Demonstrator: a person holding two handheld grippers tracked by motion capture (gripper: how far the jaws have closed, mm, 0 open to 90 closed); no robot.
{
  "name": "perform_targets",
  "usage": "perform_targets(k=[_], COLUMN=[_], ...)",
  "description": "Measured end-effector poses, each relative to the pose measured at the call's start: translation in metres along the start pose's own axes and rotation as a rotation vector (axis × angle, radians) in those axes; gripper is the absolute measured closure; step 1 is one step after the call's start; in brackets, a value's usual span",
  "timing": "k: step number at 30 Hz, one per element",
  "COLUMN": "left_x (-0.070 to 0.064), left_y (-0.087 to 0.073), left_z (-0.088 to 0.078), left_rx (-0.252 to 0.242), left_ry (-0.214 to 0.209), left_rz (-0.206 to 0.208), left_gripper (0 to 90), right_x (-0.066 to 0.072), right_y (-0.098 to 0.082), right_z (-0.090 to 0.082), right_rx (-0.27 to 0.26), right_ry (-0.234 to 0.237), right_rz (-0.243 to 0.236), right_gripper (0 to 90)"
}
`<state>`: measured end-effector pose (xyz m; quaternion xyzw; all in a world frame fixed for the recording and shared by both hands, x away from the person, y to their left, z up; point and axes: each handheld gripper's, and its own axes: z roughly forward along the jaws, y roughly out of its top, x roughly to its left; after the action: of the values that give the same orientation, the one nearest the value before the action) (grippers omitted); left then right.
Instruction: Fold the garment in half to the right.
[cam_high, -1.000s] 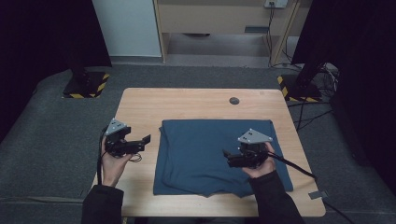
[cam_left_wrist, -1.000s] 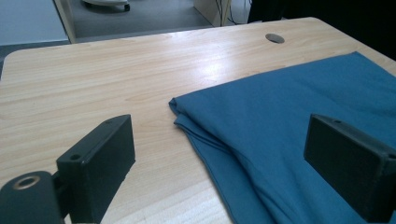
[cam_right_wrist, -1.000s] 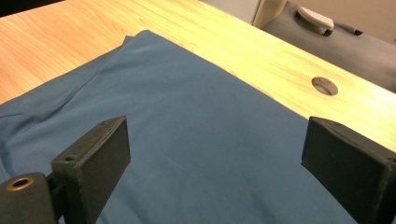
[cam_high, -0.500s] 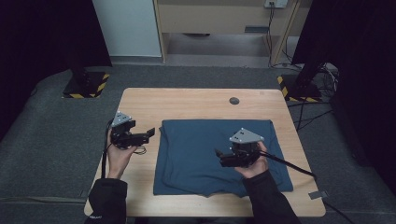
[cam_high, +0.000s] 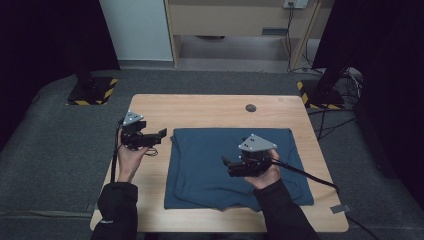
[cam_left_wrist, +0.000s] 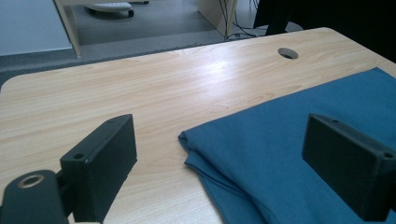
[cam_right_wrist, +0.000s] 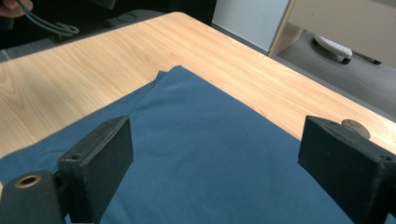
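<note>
Tongs apart, left (cam_high: 161, 134) beside, right (cam_high: 226, 162) over plain unlabelled blue cloth (cam_high: 210, 155).

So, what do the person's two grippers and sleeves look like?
Both the left gripper and the right gripper are black, each with two blocky black jaws, a grey three-cornered plate on top and a black trailing cable. The sleeves are black.

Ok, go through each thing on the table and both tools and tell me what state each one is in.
Blue cloth: folded, lying flat on the table, nothing gripping it.
Left tool: open, empty, off the cloth's left edge.
Right tool: open, empty, over the cloth.
Table: bare wood beyond the cloth, with a round cable hole.
</note>
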<state>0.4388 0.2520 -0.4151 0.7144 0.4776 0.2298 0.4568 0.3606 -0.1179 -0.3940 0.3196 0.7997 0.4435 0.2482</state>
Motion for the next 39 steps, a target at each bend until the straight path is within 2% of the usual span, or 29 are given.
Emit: perform_targets(k=[4, 7, 9, 11, 23, 32, 39], left_x=[0.002, 0.003, 0.002, 0.001, -0.004, -0.002, 0.002], left_y=[0.003, 0.003, 0.005, 0.007, 0.023, 0.017, 0.008], left_z=[0.006, 0.01, 0.012, 0.013, 0.027, 0.045, 0.056], left_rx=[0.002, 0.014, 0.016, 0.015, 0.02, 0.057, 0.073], left_ry=[-0.001, 0.004, 0.005, 0.004, 0.01, 0.003, 0.007], left_rz=[0.0, -0.003, -0.002, 0.001, 0.028, 0.017, 0.018], left_gripper=[9.8, 9.6, 9.5, 9.5, 9.6, 9.6, 9.8], right_x=[0.001, 0.009, 0.012, 0.015, 0.035, 0.059, 0.076], right_y=[0.0, 0.004, 0.009, 0.013, 0.031, 0.033, 0.024], right_z=[0.002, 0.004, 0.004, 0.005, 0.015, 0.03, 0.043], right_rx=[-0.012, -0.006, -0.017, -0.019, -0.046, -0.049, -0.024], right_ry=[0.012, -0.006, 0.011, 0.006, 0.057, 0.099, 0.129], right_rz=[0.002, -0.045, -0.045, -0.058, -0.066, -0.078, -0.066], right_gripper=[10.2, 10.0, 10.1, 10.1, 10.1, 10.4, 10.5])
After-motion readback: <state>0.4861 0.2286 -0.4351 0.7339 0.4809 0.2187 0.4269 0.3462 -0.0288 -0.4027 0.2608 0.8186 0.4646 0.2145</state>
